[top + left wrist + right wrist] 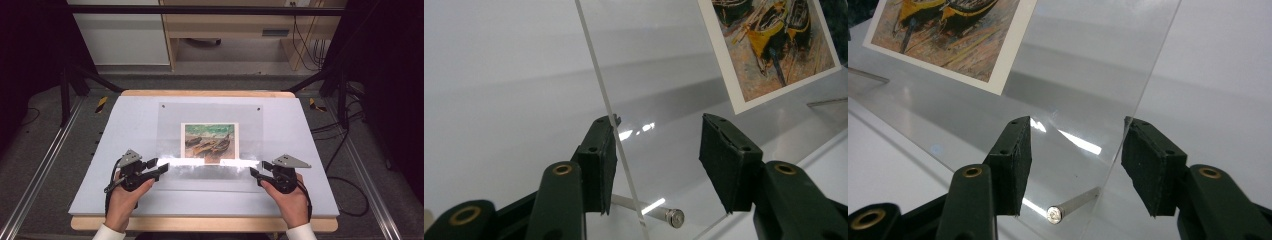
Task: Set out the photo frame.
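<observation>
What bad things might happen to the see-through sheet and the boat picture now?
1. The clear sheet looks thin and slippery. Each gripper, left and right, straddles only a side edge with jaws not yet pressing, so it might slip out.
2. A metal pin sits right between the right gripper's jaws; closing on it may twist the sheet.
3. The boat picture seems to lie loose under the sheet and may slide.
</observation>
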Demonstrator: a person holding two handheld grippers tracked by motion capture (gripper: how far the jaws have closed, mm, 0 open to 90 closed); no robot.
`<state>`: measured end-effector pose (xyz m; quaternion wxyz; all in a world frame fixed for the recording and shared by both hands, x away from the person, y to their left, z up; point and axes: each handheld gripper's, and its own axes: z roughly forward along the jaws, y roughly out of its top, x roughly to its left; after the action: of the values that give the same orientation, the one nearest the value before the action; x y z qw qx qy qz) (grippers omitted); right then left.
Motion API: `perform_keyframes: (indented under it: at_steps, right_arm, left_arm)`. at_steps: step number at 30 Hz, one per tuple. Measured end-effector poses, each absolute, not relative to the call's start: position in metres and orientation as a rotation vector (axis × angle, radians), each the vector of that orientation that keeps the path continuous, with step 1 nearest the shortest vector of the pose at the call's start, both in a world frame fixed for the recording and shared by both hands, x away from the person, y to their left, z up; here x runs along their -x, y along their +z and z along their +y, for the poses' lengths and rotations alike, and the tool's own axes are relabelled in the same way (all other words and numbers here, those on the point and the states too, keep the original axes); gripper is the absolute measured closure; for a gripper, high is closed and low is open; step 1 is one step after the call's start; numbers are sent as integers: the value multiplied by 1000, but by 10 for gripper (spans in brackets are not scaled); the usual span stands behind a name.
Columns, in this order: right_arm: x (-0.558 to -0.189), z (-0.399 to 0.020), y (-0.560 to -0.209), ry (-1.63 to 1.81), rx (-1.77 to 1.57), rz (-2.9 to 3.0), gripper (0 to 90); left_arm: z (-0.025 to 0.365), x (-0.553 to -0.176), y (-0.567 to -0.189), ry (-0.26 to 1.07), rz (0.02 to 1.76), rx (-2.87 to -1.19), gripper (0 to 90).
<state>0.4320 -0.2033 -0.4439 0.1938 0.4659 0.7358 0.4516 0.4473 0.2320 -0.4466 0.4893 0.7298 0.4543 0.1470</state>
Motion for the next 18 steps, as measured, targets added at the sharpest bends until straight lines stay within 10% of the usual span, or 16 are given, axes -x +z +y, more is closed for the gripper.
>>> perform_keyframes:
  at_steps: [18]
  right_arm:
    - [-420, -206, -444, 1257, -1294, 2059, 554]
  left_arm:
    - [235, -436, -447, 371, 1095, -1783, 557]
